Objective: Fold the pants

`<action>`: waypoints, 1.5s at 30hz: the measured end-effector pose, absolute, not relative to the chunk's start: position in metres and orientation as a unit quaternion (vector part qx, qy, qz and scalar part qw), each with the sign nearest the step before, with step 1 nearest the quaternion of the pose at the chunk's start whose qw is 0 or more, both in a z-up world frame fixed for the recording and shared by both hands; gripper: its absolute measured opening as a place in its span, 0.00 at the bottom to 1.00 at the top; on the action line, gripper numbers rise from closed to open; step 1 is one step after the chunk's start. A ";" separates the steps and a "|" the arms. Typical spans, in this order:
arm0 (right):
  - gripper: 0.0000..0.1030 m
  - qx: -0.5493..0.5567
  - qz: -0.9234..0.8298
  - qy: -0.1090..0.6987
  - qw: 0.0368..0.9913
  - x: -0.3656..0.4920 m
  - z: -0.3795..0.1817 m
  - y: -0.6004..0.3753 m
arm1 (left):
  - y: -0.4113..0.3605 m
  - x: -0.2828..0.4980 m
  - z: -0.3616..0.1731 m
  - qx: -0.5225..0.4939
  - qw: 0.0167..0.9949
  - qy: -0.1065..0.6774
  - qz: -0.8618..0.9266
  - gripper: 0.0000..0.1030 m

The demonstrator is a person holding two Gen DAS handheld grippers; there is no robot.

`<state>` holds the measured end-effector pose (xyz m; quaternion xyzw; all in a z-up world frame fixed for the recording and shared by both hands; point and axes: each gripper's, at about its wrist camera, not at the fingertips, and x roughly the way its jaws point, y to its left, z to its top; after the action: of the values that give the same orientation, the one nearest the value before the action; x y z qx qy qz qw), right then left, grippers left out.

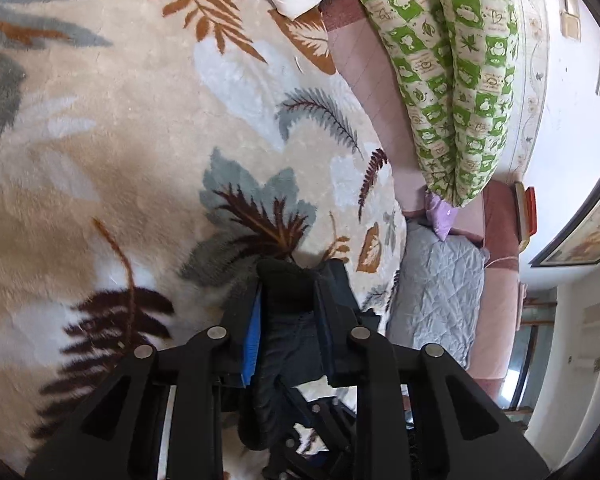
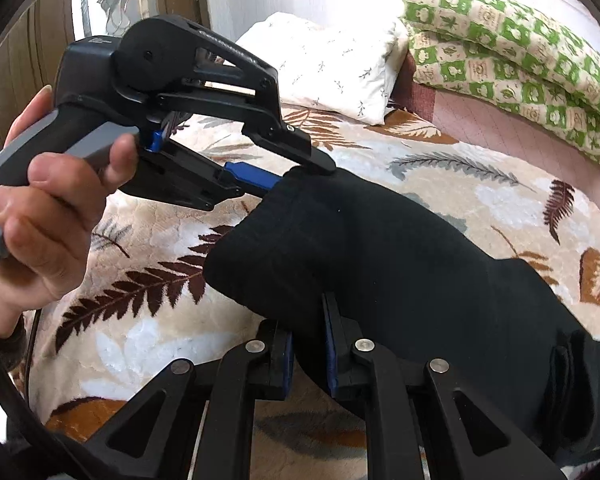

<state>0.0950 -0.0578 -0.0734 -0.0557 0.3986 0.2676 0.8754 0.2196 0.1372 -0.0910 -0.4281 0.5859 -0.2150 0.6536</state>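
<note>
both the left gripper [image 2: 300,172] and right gripper [image 2: 308,344] pinch the black knit pants [image 2: 380,264], lifted over a cream leaf-patterned plush blanket [image 2: 148,280]. beyond the jaws: white sprigged pillow [image 2: 332,68], green-checked folded quilt [image 2: 520,52]. the embossed lettering on the left gripper is unreadable.

Black tongs [image 2: 309,344] with blue finger pads [image 2: 287,360], silver pivot pins, grey handle, bare-skinned hand [image 2: 48,216].

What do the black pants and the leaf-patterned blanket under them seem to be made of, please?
The black pants look like matte knit fabric: ribbing shows at the edge and they drape softly. The leaf-patterned blanket looks like plush fleece, with a fuzzy, brushed pile.
</note>
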 end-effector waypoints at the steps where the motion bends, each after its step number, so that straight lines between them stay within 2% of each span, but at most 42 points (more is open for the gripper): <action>1: 0.12 -0.048 0.267 0.398 0.876 0.094 -0.072 -0.060 | 0.136 0.220 -0.089 -0.428 0.654 0.587 -0.212 0.21; 12: 0.12 0.016 0.265 0.373 0.889 0.088 -0.045 -0.093 | 0.100 0.215 -0.041 -0.400 0.672 0.588 -0.207 0.21; 25: 0.12 0.147 0.243 0.344 0.895 0.071 -0.024 -0.207 | -0.036 0.203 0.007 -0.309 0.691 0.605 -0.247 0.21; 37: 0.12 0.260 0.198 0.337 0.883 0.063 -0.044 -0.310 | -0.181 0.197 -0.006 -0.200 0.673 0.652 -0.286 0.21; 45: 0.12 0.307 0.184 0.332 0.873 0.064 -0.061 -0.357 | -0.212 0.203 -0.013 -0.183 0.666 0.659 -0.297 0.21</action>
<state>0.0638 -0.3570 -0.0609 0.3068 0.3318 0.1837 0.8730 0.2034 -0.2124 -0.0128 -0.1834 0.6592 -0.2969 0.6661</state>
